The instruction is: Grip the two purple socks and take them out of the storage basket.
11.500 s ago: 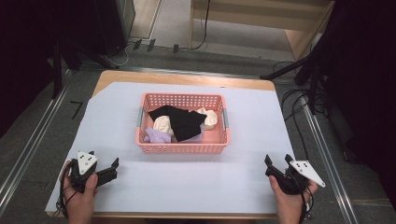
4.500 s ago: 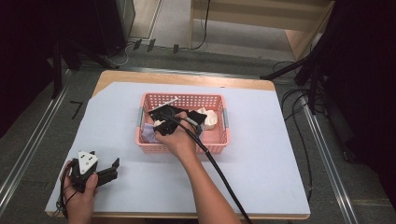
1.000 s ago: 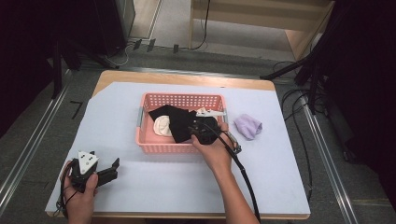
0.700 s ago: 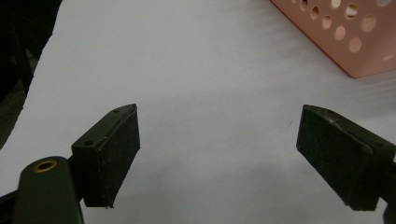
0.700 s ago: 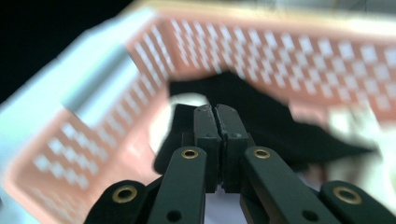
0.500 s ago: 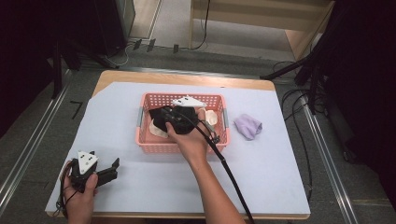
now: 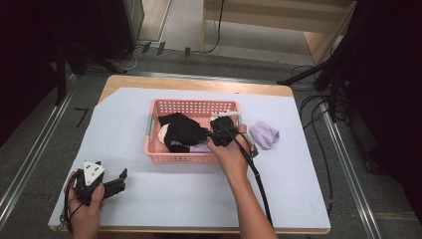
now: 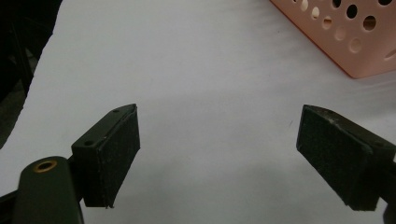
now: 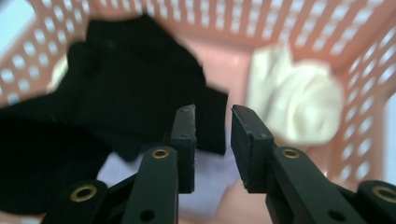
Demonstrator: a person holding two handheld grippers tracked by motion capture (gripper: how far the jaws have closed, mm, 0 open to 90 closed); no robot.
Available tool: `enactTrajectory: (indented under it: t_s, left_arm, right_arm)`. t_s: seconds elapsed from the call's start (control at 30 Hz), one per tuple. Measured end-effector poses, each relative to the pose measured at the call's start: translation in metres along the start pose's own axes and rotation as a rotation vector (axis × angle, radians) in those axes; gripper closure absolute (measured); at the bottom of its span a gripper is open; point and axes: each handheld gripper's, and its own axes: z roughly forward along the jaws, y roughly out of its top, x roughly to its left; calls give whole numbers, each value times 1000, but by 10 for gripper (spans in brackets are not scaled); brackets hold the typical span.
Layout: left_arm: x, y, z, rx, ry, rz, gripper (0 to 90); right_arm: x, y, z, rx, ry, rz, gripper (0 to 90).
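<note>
A pink basket [image 7: 194, 103] stands mid-table and holds a black cloth [image 7: 181, 130], a cream piece [image 7: 164, 132] and a pale lilac piece [image 7: 201, 148]. My right gripper [image 7: 213, 131] reaches into the basket's right half, at the black cloth's right edge. In the right gripper view its jaws [image 9: 212, 112] stand a narrow gap apart, with nothing pinched. The black cloth [image 9: 116, 79] lies just ahead of them, and a cream cloth [image 9: 294, 102] lies to its right. My left gripper [image 7: 118, 181] rests wide open [image 8: 217, 154] on the white sheet at the front left.
A lilac sock [image 7: 263, 134] lies on the white sheet [image 7: 199, 199] just right of the basket. The basket's corner [image 8: 336, 32] shows far ahead of the left gripper. Cables run over the floor at the right [image 7: 318, 109].
My right gripper has moved from the basket's middle to its right half over the last half second. The lilac sock, once in the basket, lies on the table. The left gripper has stayed put.
</note>
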Motion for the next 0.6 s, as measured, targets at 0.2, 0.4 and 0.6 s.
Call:
enactTrajectory:
  t_s: [0.2, 0.4, 0.6]
  left_arm:
    - [0, 0, 0, 1, 1, -1, 145]
    - [0, 0, 0, 0, -1, -3, 145]
    - [0, 0, 0, -1, -2, -2, 145]
  right_arm:
    - [2, -3, 15, 133, 12, 36, 751]
    - [0, 0, 30, 227, 25, 69, 626]
    - [6, -1, 44, 328, -30, 28, 660]
